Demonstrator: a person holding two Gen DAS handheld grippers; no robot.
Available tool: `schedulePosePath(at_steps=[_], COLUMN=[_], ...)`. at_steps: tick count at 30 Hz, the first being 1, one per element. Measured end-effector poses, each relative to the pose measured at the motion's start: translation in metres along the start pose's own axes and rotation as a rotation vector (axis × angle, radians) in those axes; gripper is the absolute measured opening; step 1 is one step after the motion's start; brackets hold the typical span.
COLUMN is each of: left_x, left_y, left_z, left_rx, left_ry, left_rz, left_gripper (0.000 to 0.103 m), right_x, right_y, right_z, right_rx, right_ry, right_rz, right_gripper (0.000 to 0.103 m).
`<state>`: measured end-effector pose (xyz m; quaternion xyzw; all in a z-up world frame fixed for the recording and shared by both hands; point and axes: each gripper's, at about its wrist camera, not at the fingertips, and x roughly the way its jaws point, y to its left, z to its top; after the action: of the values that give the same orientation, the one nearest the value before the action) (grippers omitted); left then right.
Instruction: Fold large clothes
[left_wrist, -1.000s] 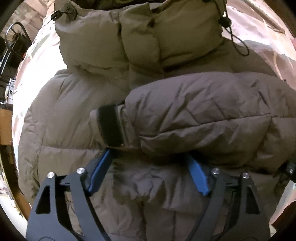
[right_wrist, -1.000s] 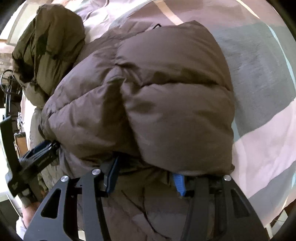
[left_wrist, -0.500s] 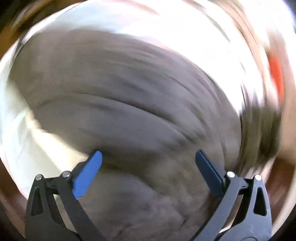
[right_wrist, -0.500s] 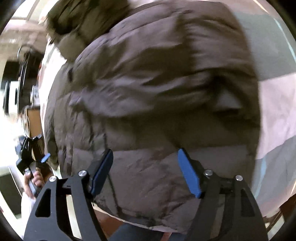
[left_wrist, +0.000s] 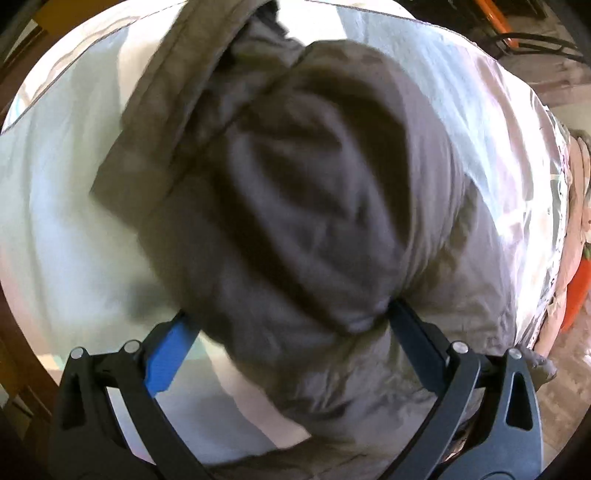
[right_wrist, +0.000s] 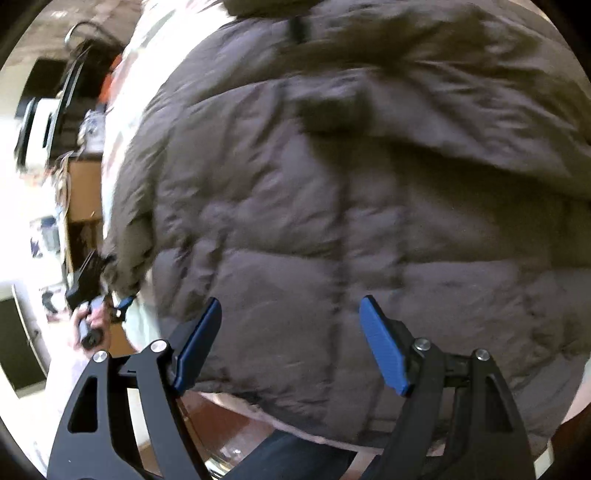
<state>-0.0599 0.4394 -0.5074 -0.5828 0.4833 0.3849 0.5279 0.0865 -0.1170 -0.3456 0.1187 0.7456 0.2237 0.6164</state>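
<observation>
Though blurred, puffer jacket (right_wrist: 332, 221) shows no legible label.

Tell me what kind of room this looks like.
Probably a bedroom at home: the puffy brown jacket lies on a pale bed sheet, with wooden furniture and household clutter beside it.

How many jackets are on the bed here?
1: a brown puffer jacket lies spread over the pale bedsheet, filling most of both wrist views. Anything under it would be hidden.
</observation>
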Motion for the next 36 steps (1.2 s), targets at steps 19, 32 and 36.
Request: schedulePosePath(at_steps=[19,32,36], left_x=[-0.07,-0.003,0.022], left_y=[-0.293,-0.223,-0.194], left_z=[-0.33,-0.316,-0.25], left_rx=[1.207,1.04,0.898], left_ry=[0.058,0.097,0.09], left_rz=[-0.319,0.005,0.103], left_gripper=[0.05,0.083,0.086], right_x=[-0.042,-0.088,-0.087], right_y=[-0.042,-0.115,-0.104], right_z=[-0.007,0.01,0.061], right_rx=[0.18,0.344,0.298], right_ry=[-0.099,-0.255,-0.306], right_rz=[0.025,0.082,0.026], right_gripper=[0.077,0.088,0.089])
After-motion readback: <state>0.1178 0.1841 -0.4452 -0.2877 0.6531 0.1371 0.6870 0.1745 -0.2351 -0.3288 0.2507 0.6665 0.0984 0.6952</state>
